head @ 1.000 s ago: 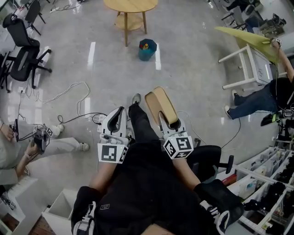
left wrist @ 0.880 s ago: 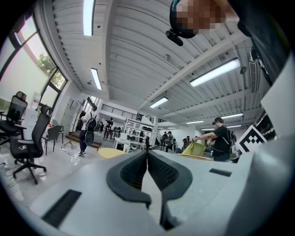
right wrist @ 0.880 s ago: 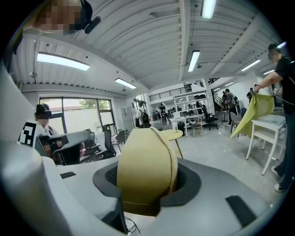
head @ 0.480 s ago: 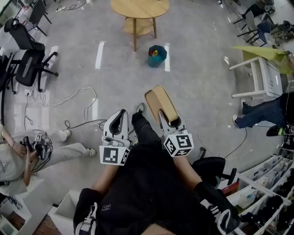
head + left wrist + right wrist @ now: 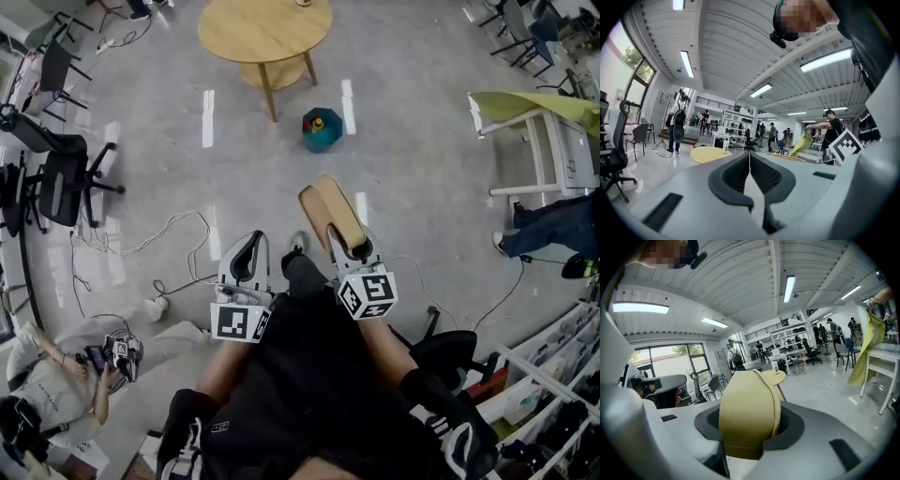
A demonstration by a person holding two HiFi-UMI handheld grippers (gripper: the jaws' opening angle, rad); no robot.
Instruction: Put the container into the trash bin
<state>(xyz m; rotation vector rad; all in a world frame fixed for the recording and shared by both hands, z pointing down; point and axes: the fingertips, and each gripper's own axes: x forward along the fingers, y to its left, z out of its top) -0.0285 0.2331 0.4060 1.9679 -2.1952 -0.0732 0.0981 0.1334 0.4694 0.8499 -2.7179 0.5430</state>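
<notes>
A tan clamshell container [image 5: 330, 211] [image 5: 749, 414] stands out ahead of my right gripper [image 5: 346, 246] [image 5: 750, 430], which is shut on its near end. My left gripper [image 5: 246, 255] [image 5: 749, 157] is level beside it, pads meeting, with nothing held. The teal trash bin [image 5: 322, 129] stands on the grey floor ahead, a little left of the container's far end, and holds some coloured rubbish. Just beyond it is a round wooden table [image 5: 265, 28] [image 5: 708, 153] [image 5: 776, 376]. In the right gripper view the container hides the bin.
Black office chairs [image 5: 58, 178] and loose cables [image 5: 155, 246] lie to the left. A white table with a yellow-green cloth [image 5: 548, 112] and a person's legs [image 5: 561, 225] are at the right. A person sits low at the left [image 5: 61, 398]. Shelves [image 5: 562, 375] fill the lower right.
Both grippers and the container have been carried forward across the room. The bin and round table have drawn nearer in the head view. The grip on the container is unchanged.
</notes>
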